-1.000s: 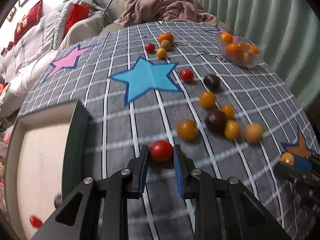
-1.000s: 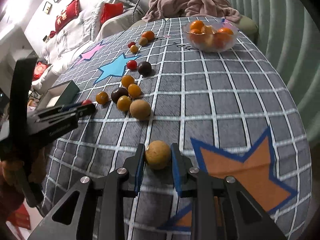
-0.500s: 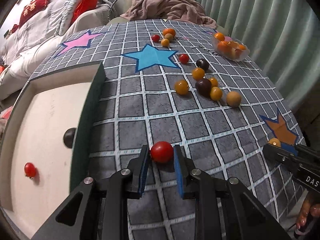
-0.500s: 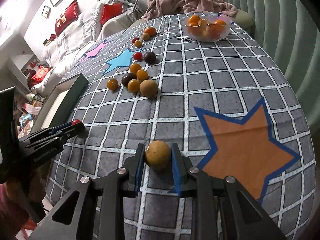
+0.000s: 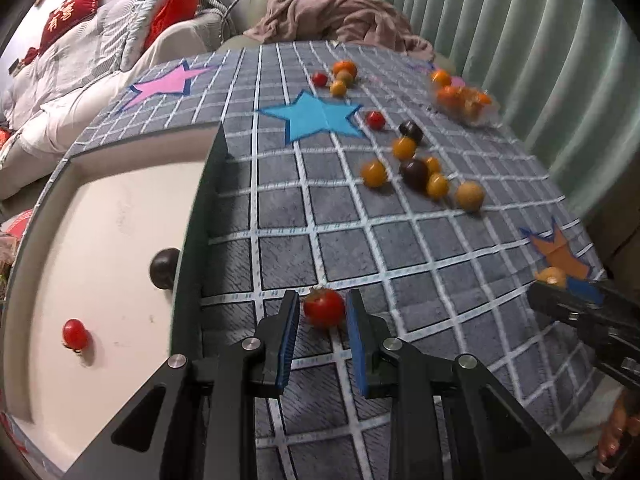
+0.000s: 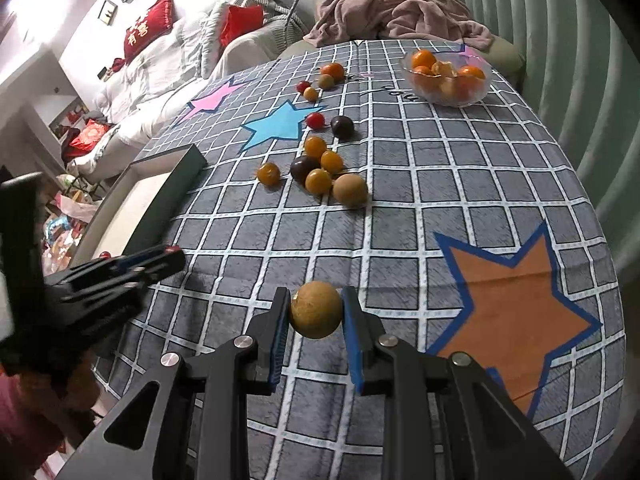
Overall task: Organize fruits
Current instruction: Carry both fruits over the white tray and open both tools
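Mid-carry: left gripper [image 5: 323, 314] pinches a red cherry tomato [image 5: 324, 307] just beside the tray [image 5: 196, 216], which already has one tomato and a dark fruit. Right gripper [image 6: 316, 312] clamps a tan round fruit [image 6: 316, 309] above the tablecloth [image 6: 440, 168]. Next, likely: left over the tray rim, release; right needs its own destination.
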### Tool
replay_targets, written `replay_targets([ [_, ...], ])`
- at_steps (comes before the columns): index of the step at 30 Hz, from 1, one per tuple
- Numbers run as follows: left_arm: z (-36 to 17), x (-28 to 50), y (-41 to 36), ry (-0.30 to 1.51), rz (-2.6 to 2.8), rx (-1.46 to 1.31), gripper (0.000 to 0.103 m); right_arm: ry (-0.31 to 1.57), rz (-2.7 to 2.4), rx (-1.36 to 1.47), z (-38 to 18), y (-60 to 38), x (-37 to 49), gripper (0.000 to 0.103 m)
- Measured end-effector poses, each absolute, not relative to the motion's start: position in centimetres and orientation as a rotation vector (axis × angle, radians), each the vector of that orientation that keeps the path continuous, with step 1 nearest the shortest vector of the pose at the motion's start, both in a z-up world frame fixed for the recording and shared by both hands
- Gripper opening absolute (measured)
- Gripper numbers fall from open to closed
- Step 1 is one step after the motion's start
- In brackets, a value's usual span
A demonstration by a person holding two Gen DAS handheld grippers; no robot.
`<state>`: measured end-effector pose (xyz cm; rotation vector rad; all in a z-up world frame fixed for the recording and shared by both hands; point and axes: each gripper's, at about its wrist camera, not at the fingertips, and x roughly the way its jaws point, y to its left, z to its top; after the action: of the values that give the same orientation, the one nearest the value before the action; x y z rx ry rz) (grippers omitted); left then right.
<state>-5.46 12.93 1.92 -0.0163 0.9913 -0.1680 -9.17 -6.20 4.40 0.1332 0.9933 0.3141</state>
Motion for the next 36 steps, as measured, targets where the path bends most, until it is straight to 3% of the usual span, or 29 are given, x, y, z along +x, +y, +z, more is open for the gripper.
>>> replay_targets([
  [9,1.6,-5.4,13.3,0.967,-0.165,-0.033,0.021,0.974,0.315,0.115,5.7,-5.7,-9.1,0.028],
  [21,5.9,-6.0,16.1,0.881,-0.157,-0.093,0.021,0.962,0.403,0.058,7.8,-1.3,-6.4,0.028],
  [36,5.5,-2.3,28.3,0.912,0.14,-0.114,0.021,1.034,0.6,-0.018,7.1,12.6,0.5,0.028],
])
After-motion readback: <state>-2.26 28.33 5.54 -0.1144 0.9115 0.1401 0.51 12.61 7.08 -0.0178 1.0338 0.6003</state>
